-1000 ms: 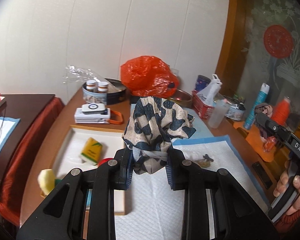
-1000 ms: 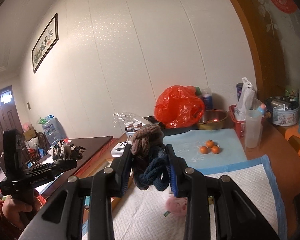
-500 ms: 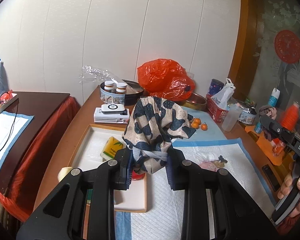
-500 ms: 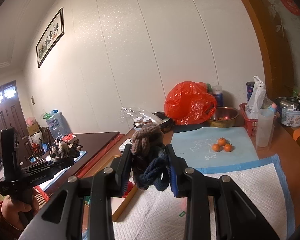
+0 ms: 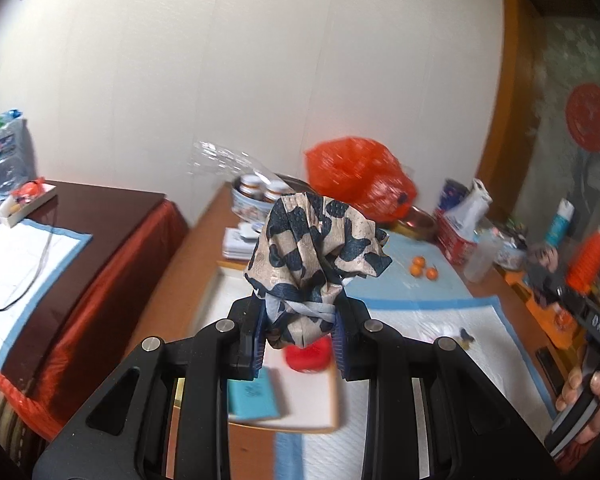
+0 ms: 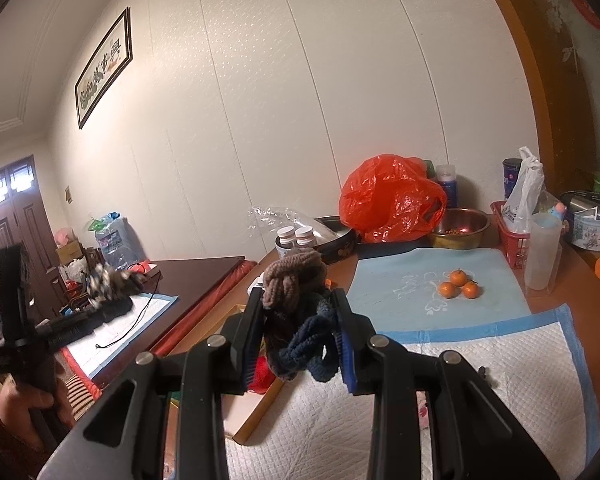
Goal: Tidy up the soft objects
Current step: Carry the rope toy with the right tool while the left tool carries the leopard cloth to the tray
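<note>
My left gripper [image 5: 300, 332] is shut on a bunched beige and navy patterned cloth [image 5: 316, 248], held in the air above the table. My right gripper [image 6: 300, 332] is shut on a knotted knit bundle, brown and dark blue [image 6: 296, 304], also held above the table. The left gripper with its cloth shows far left in the right wrist view [image 6: 112, 284]. The right gripper shows at the right edge of the left wrist view [image 5: 572, 300]. A shallow wooden tray [image 5: 300, 412] lies below, holding a red round thing [image 5: 306, 354] and a blue card [image 5: 252, 396].
A white quilted pad [image 6: 500, 380] and a light blue mat [image 6: 420, 280] with three small oranges [image 6: 458, 284] cover the table. At the back stand an orange plastic bag [image 6: 392, 200], a metal bowl [image 6: 460, 228], pill bottles [image 6: 296, 236] and a red basket [image 6: 508, 240]. A dark side table [image 5: 60, 220] stands left.
Both grippers have risen and drawn back from the table, keeping hold of their bundles. The left wrist view has swung left, showing more of the dark side table.
</note>
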### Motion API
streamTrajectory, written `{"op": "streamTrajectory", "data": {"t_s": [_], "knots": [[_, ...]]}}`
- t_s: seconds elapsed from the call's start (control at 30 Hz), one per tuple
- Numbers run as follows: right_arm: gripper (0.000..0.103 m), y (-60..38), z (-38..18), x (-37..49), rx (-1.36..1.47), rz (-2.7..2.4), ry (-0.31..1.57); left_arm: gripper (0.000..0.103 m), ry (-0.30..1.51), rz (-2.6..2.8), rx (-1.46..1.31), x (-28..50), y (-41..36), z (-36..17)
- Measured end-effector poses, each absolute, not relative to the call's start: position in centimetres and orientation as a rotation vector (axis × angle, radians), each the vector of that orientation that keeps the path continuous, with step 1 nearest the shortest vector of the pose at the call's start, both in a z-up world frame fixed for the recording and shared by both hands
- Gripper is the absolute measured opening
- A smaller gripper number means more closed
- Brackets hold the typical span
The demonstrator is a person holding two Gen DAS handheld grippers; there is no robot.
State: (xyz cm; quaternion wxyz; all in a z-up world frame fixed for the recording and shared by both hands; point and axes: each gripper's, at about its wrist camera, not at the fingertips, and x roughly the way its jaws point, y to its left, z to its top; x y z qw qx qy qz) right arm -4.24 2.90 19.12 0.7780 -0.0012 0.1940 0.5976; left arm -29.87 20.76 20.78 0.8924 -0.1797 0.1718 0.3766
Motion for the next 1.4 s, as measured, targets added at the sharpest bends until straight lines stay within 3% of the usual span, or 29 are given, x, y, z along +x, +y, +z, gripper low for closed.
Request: {"op": "streamTrajectory", "data": {"t_s": [0.9, 1.4], "knots": [[0.032, 10.3, 18.2, -9.6, -0.028, 1.36, 0.459, 0.026, 0.357, 0.841, -0.389, -37.4, 26.4, 20.2], [0.032, 16.0, 18.2, -12.3, -0.08, 1.327, 0.463, 0.026, 0.429, 0.675, -0.339, -33.2, 30.3, 19.6]]}}
